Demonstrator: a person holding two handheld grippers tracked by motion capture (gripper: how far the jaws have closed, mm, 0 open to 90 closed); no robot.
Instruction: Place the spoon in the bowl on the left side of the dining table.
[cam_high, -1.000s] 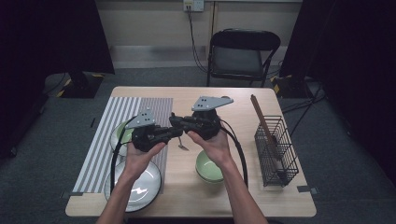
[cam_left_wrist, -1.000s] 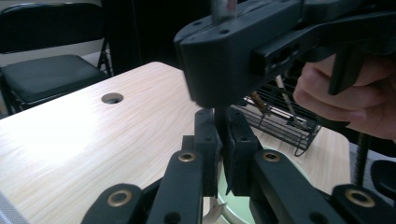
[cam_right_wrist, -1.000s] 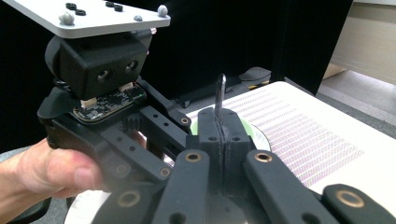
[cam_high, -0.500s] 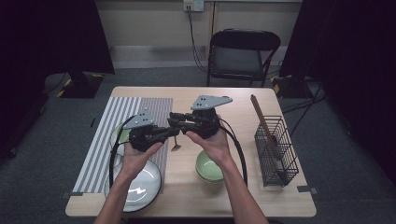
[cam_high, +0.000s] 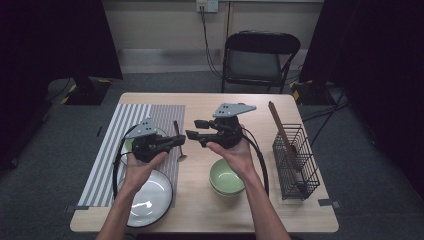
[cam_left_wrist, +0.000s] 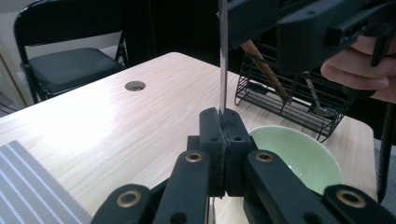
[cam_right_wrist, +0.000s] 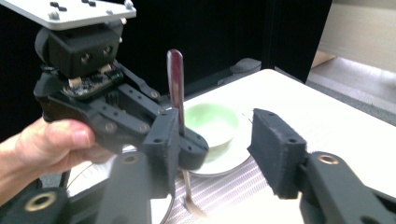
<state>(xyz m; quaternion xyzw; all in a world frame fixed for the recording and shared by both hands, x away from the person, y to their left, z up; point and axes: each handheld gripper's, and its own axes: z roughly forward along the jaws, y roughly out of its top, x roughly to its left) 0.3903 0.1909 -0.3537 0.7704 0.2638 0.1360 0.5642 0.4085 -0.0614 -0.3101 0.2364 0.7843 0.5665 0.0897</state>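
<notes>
A slim utensil with a dark reddish handle, likely a spoon (cam_high: 179, 141), hangs upright above the table, handle up and working end down, over the edge of the striped mat (cam_high: 112, 150). My left gripper (cam_high: 172, 142) has its jaws clamped together on the shaft about midway; in the left gripper view the metal shaft (cam_left_wrist: 222, 56) rises straight out of the closed pads. My right gripper (cam_high: 196, 129) sits just beside it with its jaws apart. In the right gripper view the red handle (cam_right_wrist: 175, 88) stands near 1 open jaw, with the other jaw well off to the side, so the handle is not yet between them.

Around this, a pale green bowl (cam_high: 226, 177) rests on the bare wood near my right forearm. A second green bowl (cam_right_wrist: 208, 123) sits on a small plate on the mat behind the left gripper. A larger white plate (cam_high: 147, 197) lies nearer the table's front edge. A black wire rack (cam_high: 296, 162) holding a wooden utensil (cam_high: 281, 135) stands at the right.

This looks like a handover. To do it well, I would keep the left grip firm and the spoon vertical, slide the right jaws around the handle until it is centred, close fully, and only then release the left.
</notes>
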